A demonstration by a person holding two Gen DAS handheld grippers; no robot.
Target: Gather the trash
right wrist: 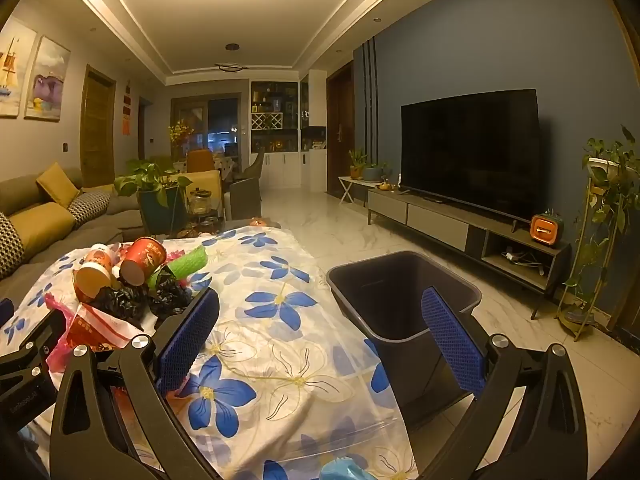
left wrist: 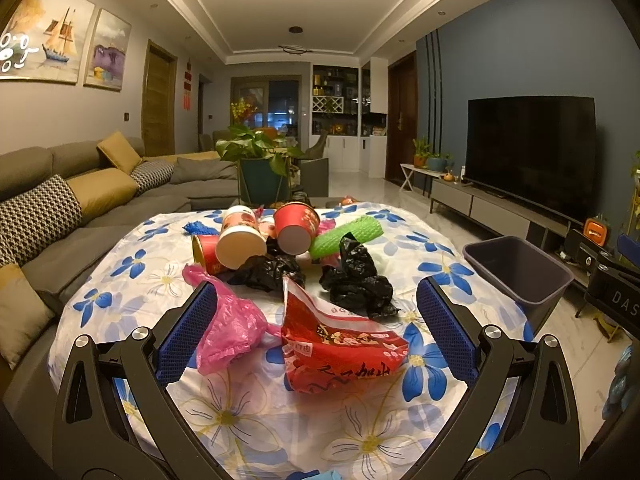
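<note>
A heap of trash lies on the flowered tablecloth (left wrist: 256, 412): a red snack wrapper (left wrist: 336, 348), a pink plastic bag (left wrist: 232, 332), black bags (left wrist: 356, 280), a green mesh sleeve (left wrist: 344, 236) and red and white paper cups (left wrist: 296, 224). My left gripper (left wrist: 316, 308) is open, its blue pads either side of the wrapper and pink bag, just above them. My right gripper (right wrist: 320, 316) is open and holds nothing, over the table's right edge beside the grey bin (right wrist: 400, 300). The heap (right wrist: 132, 280) shows at the left of the right wrist view.
The grey bin (left wrist: 520, 272) stands on the marble floor right of the table. A sofa (left wrist: 80, 208) runs along the left, a potted plant (left wrist: 260, 160) sits behind the table, and a TV on a low cabinet (right wrist: 472, 152) lines the right wall.
</note>
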